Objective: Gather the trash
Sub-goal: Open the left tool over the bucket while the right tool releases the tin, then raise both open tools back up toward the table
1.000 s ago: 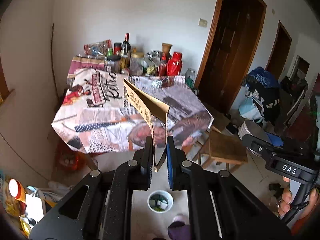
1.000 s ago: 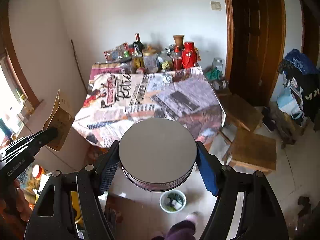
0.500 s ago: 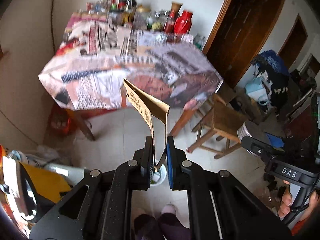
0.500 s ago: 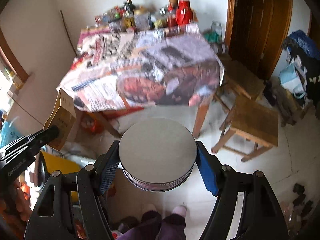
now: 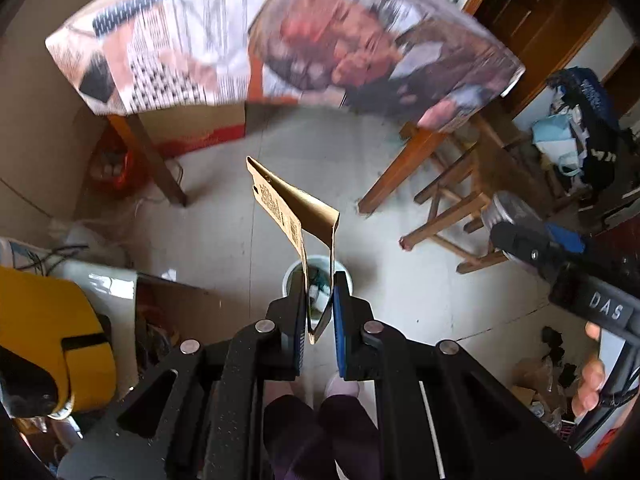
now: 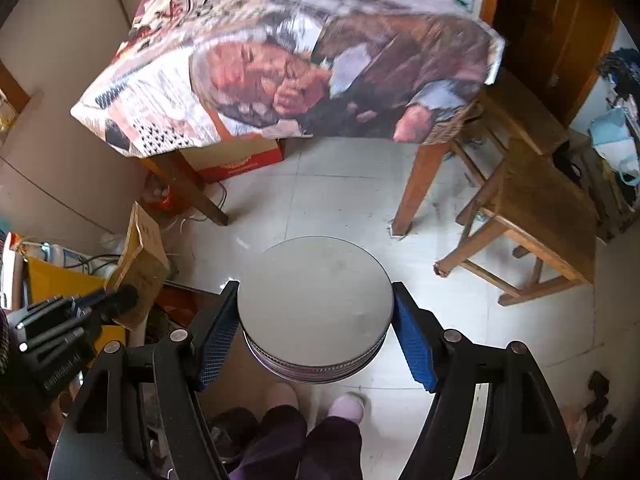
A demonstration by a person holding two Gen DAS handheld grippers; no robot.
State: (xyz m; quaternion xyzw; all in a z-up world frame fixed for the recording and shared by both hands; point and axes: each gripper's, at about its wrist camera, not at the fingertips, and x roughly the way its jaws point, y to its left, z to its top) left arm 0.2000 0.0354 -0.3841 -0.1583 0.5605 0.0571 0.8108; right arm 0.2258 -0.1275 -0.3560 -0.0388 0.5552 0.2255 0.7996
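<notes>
Table [image 5: 280, 40] now higher, tiled floor [image 5: 400, 300] closer

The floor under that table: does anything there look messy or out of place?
Yes. Dark debris is scattered on the tiles at the right, and bags and cables pile up at the left. The small bin already holds scraps.

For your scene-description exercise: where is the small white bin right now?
In the left wrist view, the white bin stands on the floor, low centre, behind the brown card, before the person's feet.
</notes>
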